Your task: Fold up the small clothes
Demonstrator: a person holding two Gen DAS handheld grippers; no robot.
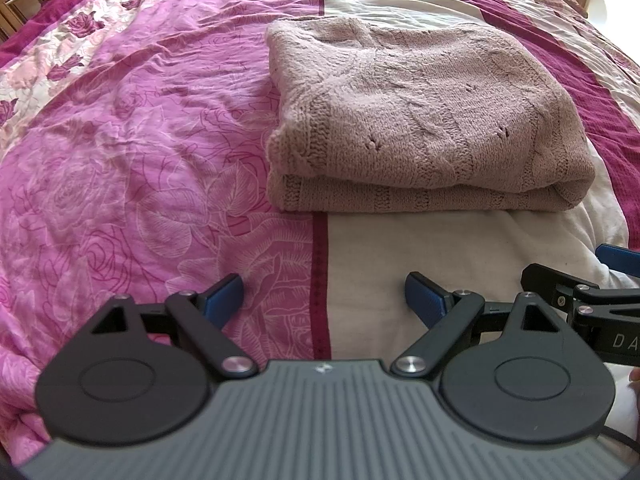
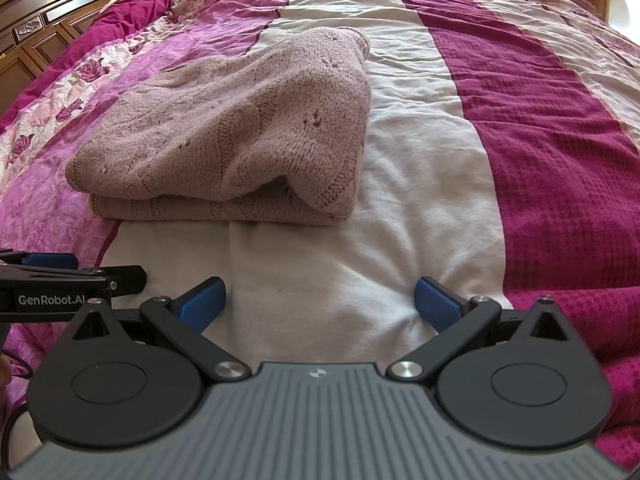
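Closest to the lens is the left gripper (image 1: 323, 294), jaws spread wide with nothing between the blue pads (image 1: 224, 294), just hanging over the bedspread (image 1: 120, 140) where the pink rose print meets a white stripe. The right gripper (image 2: 320, 300) is the same deal: wide open, empty, parked over the white stripe. The two sit side by side, each one poking into the edge of the other's view. The knit sweater (image 1: 420, 120) is a dusty pink one, already folded into a chunky rectangle with two layers showing along the near edge. It's lying flat on the bed a bit beyond both grippers, not touching either. A carved wooden headboard (image 2: 48, 20) shows at far left.
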